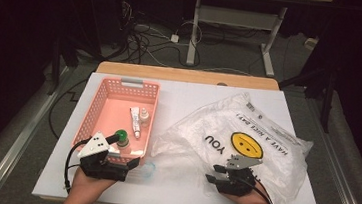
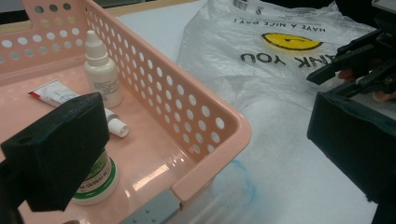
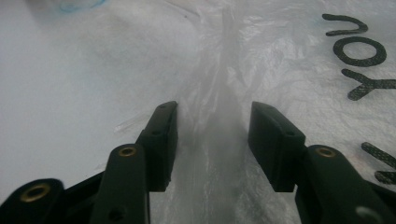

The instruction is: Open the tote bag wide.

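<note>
1. Two claws work at the near edge of the white desk, one in each of the person's hands.
2. Right claw sits low at the near left edge of the clear plastic bag; its jaws stand partly apart, with a raised fold of the bag's film between them.
3. Whether the pads already press that fold I cannot tell; in the right claw view a gap shows on both sides of the ridge, so it reads as open around it.
4. Printed on the bag are a yellow smiley face and black lettering; the bag spreads over the right half of the desk.
5. Left claw is at the near right corner of the pink basket, jaws wide apart, one inside the basket and one outside, gripping nothing.
6. Inside the basket, a green-capped jar stands nearest, just beside the inner jaw.
7. Farther in, a white dropper bottle stands upright, and a small tube lies flat beside it.
8. Faint blue marking shows on the desk surface just outside the basket's near corner.
</note>
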Motion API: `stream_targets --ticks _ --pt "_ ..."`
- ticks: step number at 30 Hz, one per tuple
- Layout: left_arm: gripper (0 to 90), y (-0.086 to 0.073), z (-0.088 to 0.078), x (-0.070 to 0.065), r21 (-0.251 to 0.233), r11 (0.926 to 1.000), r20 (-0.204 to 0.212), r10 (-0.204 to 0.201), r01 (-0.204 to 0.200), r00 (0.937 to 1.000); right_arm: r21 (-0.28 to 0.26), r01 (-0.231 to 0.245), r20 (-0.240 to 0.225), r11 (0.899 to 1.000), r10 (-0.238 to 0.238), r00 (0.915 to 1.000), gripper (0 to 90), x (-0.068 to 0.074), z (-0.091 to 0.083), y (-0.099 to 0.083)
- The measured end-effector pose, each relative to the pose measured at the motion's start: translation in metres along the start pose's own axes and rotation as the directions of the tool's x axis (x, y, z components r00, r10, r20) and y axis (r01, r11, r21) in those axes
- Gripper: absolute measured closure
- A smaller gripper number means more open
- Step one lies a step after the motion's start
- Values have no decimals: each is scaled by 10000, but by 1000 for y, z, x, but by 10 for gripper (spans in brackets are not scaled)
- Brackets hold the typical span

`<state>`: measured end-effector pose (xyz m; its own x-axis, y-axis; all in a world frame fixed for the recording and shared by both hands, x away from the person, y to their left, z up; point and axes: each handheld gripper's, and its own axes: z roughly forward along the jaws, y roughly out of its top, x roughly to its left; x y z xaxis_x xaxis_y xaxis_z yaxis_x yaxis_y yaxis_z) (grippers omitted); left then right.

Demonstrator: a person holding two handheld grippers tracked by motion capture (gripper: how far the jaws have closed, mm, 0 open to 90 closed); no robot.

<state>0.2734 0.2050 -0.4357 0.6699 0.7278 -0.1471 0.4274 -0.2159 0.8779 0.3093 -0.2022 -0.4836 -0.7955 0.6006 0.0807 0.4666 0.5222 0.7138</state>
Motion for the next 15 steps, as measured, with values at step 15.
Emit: stream_targets --ticks 15 --pt "0 0 0 -1 33 10000 -13 -32 32 10000 23 281 444 9996 -281 9986 756 -6 0 -1"
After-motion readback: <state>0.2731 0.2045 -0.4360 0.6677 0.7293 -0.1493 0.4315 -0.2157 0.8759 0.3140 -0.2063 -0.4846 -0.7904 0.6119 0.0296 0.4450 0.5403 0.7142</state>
